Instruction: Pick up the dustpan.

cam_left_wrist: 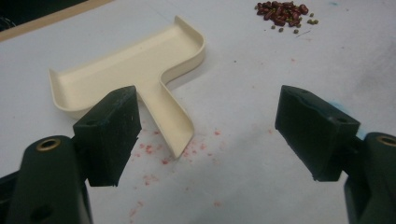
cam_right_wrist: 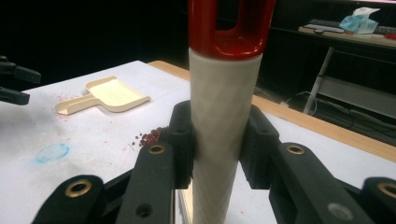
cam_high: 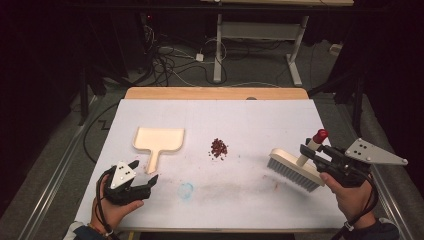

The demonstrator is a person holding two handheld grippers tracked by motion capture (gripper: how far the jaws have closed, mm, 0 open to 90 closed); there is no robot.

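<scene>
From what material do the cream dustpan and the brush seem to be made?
The cream flat dustpan looks like moulded plastic with a smooth, slightly glossy finish: its rim and corners are rounded and its colour is even. The white hand brush seems to be plastic too, with a matte off-white handle, a glossy red end cap and grey bristles, probably synthetic. Painted wood cannot be excluded for the brush back.

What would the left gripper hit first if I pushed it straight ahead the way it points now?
Probably the cream dustpan: its handle lies just ahead of the open left gripper, nearer one jaw than centred. Depth is hard to judge, so it may slide beside the handle first.
</scene>
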